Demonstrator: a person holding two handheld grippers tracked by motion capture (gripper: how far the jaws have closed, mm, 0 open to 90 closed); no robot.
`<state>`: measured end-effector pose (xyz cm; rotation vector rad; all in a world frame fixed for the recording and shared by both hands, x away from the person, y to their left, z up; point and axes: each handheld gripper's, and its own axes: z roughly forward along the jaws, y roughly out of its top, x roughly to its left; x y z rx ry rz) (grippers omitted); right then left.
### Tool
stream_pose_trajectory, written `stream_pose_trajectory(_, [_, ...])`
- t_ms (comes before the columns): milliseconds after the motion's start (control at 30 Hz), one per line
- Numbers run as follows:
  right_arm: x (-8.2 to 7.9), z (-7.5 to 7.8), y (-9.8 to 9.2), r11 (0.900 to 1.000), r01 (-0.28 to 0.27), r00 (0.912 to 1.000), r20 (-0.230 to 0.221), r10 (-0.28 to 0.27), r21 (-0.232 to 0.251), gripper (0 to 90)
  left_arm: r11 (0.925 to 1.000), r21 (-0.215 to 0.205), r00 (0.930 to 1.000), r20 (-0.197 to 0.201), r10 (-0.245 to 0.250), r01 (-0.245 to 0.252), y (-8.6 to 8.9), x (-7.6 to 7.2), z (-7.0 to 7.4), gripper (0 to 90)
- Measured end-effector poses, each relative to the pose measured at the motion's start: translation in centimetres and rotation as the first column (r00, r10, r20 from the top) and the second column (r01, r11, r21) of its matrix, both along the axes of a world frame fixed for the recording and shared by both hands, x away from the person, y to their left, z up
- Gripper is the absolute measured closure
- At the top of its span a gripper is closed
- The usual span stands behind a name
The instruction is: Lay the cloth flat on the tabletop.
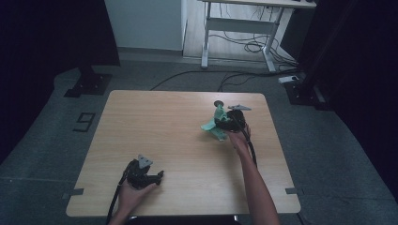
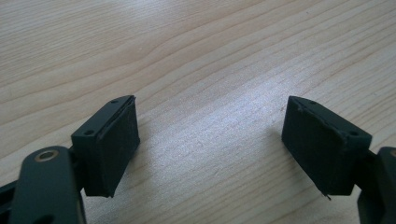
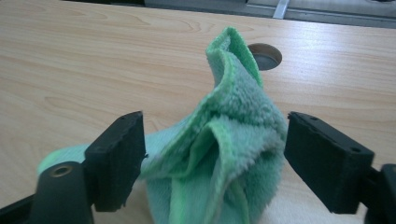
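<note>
**Green cloth bunched between the right jaws**

While the right gripper [image 3: 215, 158] stands with its jaws spread wide, the green cloth [image 3: 224, 154] rises between them in a crumpled peak, its folded edge pointing up past the black pads [image 3: 116, 158]. The right pad sits just beside the cloth's flank, and whether it touches cannot be told; the left pad stands in front of a lower flap that spreads out flat on the wooden table [image 3: 93, 60]. Just beyond the cloth's peak lies a round grommet hole [image 3: 265, 56] set in the tabletop.

In the high view the cloth [image 1: 212, 125] lies toward the table's far right part, with the right gripper [image 1: 225, 123] right against it on the side away from the table's middle, held by the person's right hand [image 1: 238, 138].

The left gripper [image 2: 210, 149] also has its jaws spread apart, with bare wood between them. In the high view it [image 1: 157, 177] rests in the left hand [image 1: 133, 190], well apart from the cloth, near the table's front edge.
</note>
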<state>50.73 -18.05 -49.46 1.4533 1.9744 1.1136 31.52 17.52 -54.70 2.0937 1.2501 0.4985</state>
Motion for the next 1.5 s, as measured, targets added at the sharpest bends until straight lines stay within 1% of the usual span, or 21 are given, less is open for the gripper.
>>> stream_pose_trajectory(67, [0.5,-0.5,0.3,1.000,0.008,0.9998,-0.020,-0.008,-0.016,23.1,1.0000,0.000,1.0000,0.000,0.000,0.000,0.0,0.0,0.0,19.0])
stream_pose_trajectory(167, [1.1,-1.6,0.3,1.000,0.006,0.9981,-0.061,-0.008,-0.024,30.1,1.0000,0.000,1.0000,0.000,-0.001,0.001,0.0,0.0,0.0,19.0])
stream_pose_trajectory(200, [1.1,-1.8,0.3,1.000,0.008,0.9976,-0.068,-0.010,-0.027,34.2,1.0000,0.000,1.0000,0.000,-0.001,0.001,0.0,0.0,0.0,18.9])
stream_pose_trajectory(233, [1.1,-2.1,0.2,1.000,0.007,0.9972,-0.074,-0.009,-0.027,42.7,1.0000,0.000,1.0000,0.000,-0.002,0.002,0.0,0.0,0.0,18.9])
stream_pose_trajectory(267, [1.1,-2.1,0.2,1.000,0.007,0.9972,-0.074,-0.009,-0.027,42.7,1.0000,0.000,1.0000,0.000,-0.002,0.002,0.0,0.0,0.0,18.9])
stream_pose_trajectory(300, [0.9,-2.5,0.0,1.000,-0.006,0.9958,-0.091,0.004,-0.026,59.1,1.0000,0.001,1.0000,-0.001,-0.002,0.002,0.0,0.0,0.0,18.9])
stream_pose_trajectory(367, [0.6,-2.6,-0.4,1.000,-0.022,0.9954,-0.093,0.022,0.000,70.0,1.0000,0.000,1.0000,-0.001,-0.002,0.002,0.0,0.0,0.0,19.0])
stream_pose_trajectory(433, [0.5,-2.6,-0.8,0.999,-0.031,0.9945,-0.100,0.033,0.024,75.5,1.0000,0.000,1.0000,-0.001,-0.002,0.002,0.0,0.0,0.0,19.0])
stream_pose_trajectory(533, [0.2,-2.4,-1.3,0.998,-0.050,0.9947,-0.089,0.052,0.029,79.0,1.0000,0.001,1.0000,-0.001,-0.002,0.002,0.0,0.0,0.0,19.0])
stream_pose_trajectory(600, [0.0,-2.2,-1.4,0.998,-0.053,0.9956,-0.075,0.056,0.039,80.2,1.0000,0.001,1.0000,-0.001,-0.002,0.002,0.0,0.0,0.0,18.9])
stream_pose_trajectory(633, [-0.3,-2.0,-1.5,0.997,-0.059,0.9961,-0.062,0.062,0.048,80.6,1.0000,0.001,1.0000,-0.001,-0.001,0.001,0.0,0.0,0.0,19.0])
stream_pose_trajectory(733, [-0.9,-1.4,-1.5,0.995,-0.084,0.9960,-0.028,0.086,0.048,81.4,1.0000,0.000,1.0000,-0.001,-0.001,0.001,0.0,0.0,0.0,19.0])
stream_pose_trajectory(767, [-1.3,-1.0,-1.4,0.994,-0.096,0.9954,-0.005,0.096,0.051,81.6,1.0000,0.000,1.0000,-0.001,0.000,0.000,0.0,0.0,0.0,19.1])
stream_pose_trajectory(800, [-1.6,-0.8,-1.4,0.993,-0.104,0.9946,0.008,0.103,0.054,81.6,1.0000,0.000,1.0000,0.000,0.003,-0.003,0.0,0.0,0.0,19.4])
stream_pose_trajectory(1000, [-3.5,0.8,-1.3,0.987,-0.149,0.9872,0.068,0.144,0.066,81.8,1.0000,0.000,1.0000,0.001,0.006,-0.006,0.0,0.0,0.0,20.4])
stream_pose_trajectory(1033, [-4.0,1.1,-1.2,0.985,-0.161,0.9841,0.087,0.154,0.069,81.9,1.0000,0.000,1.0000,0.001,0.005,-0.005,0.0,0.0,0.0,20.4])
stream_pose_trajectory(1133, [-5.2,1.6,-0.9,0.978,-0.191,0.9764,0.119,0.180,0.084,81.9,1.0000,-0.002,1.0000,0.002,0.007,-0.007,0.0,0.0,0.0,20.5])
stream_pose_trajectory(1300, [-7.5,2.3,-0.3,0.969,-0.233,0.9602,0.176,0.217,0.078,81.9,1.0000,-0.002,1.0000,0.002,0.007,-0.007,0.0,0.0,0.0,20.5])
stream_pose_trajectory(1400, [-8.9,2.7,-0.1,0.962,-0.256,0.9508,0.203,0.234,0.090,81.9,1.0000,-0.001,1.0000,0.002,0.007,-0.007,0.0,0.0,0.0,20.5])
stream_pose_trajectory(1433, [-9.8,3.0,0.0,0.959,-0.269,0.9451,0.216,0.245,0.091,81.9,1.0000,-0.002,1.0000,0.002,0.008,-0.008,0.0,0.0,0.0,20.6])
stream_pose_trajectory(1500, [-10.8,3.3,0.1,0.952,-0.290,0.9366,0.233,0.262,0.097,81.9,1.0000,-0.001,1.0000,0.002,0.007,-0.007,0.0,0.0,0.0,20.5])
